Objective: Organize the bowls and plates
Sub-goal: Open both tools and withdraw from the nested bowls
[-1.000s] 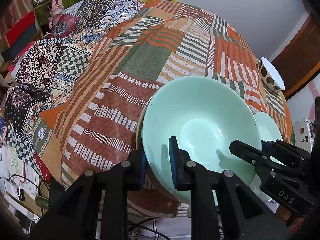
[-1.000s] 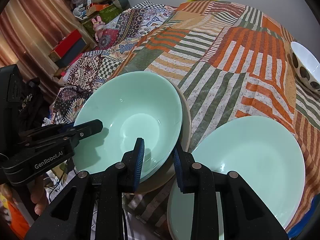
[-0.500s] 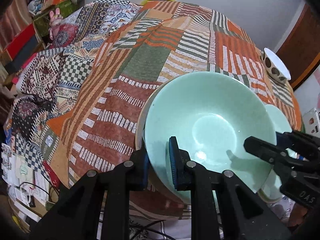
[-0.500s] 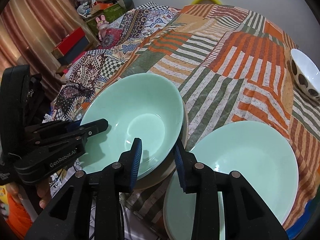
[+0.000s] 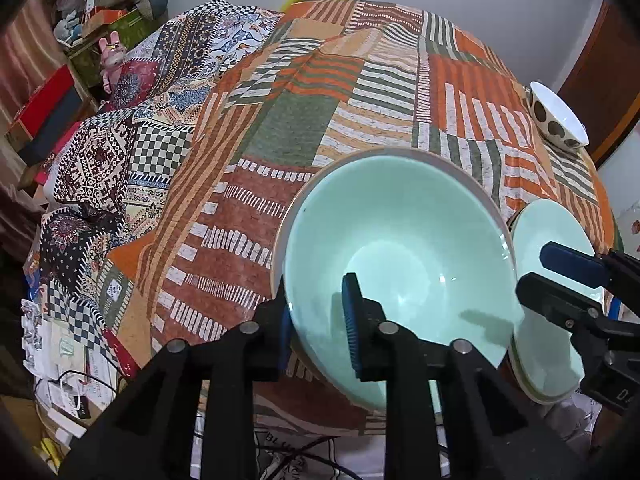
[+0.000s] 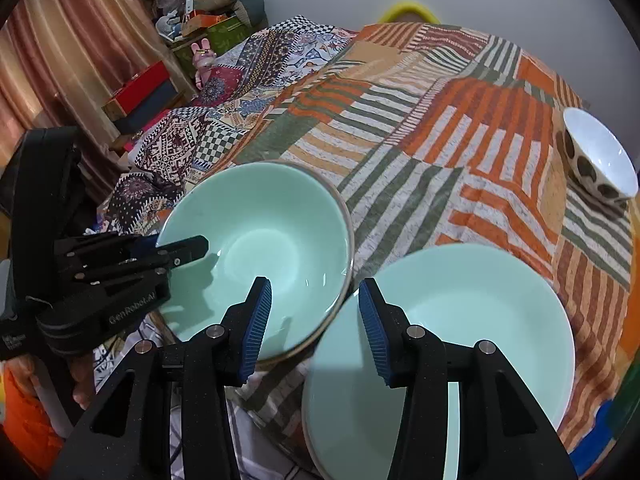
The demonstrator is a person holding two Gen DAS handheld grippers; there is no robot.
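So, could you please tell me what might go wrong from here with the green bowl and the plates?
1. The green bowl sits near the table's front edge; the left hand-held gripper, its jaws just opening, straddles the rim and might drag it off when withdrawing.
2. The right hand-held gripper, also just opening, hangs between bowl and green plates and could knock either.

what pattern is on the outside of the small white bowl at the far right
Large dark brown spots on white bowl, clearest in the right wrist view.
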